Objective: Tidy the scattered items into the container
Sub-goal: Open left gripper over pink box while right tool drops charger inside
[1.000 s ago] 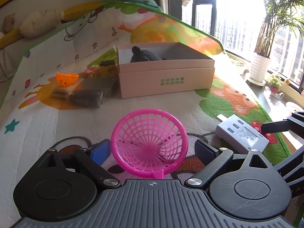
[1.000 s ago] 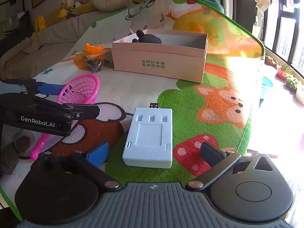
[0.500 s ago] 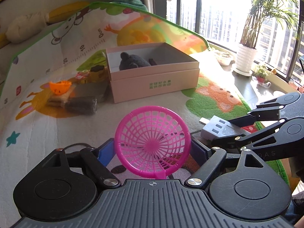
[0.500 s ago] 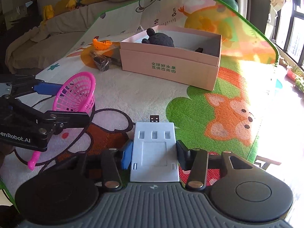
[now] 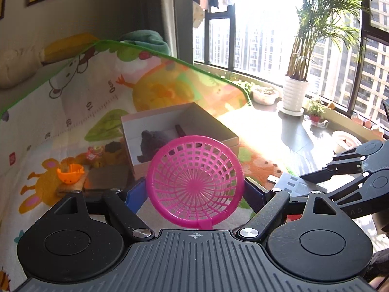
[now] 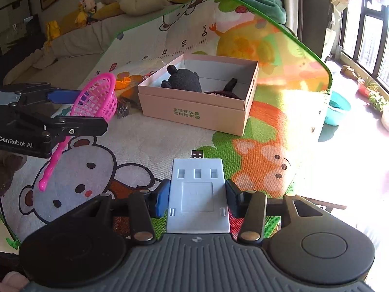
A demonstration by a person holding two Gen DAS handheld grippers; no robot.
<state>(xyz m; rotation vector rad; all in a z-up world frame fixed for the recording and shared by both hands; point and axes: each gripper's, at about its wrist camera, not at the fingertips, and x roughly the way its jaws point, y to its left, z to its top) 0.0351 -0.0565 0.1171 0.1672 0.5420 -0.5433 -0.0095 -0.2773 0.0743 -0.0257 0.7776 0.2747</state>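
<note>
White charger (image 6: 198,194) clamped between right gripper (image 6: 198,198) pads, seemingly off the mat (image 6: 136,141)

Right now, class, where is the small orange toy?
In the right wrist view the orange toy lies on the play mat, left of the pink cardboard box, just beyond the pink strainer.

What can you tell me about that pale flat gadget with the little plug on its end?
The pale grey-white flat plastic box is rectangular, with three small square slots above a recessed square panel and a dark USB-style plug at its far end. It lies face up between the right gripper, whose blue and black pads press its two long sides, above the colourful cartoon play mat.
</note>
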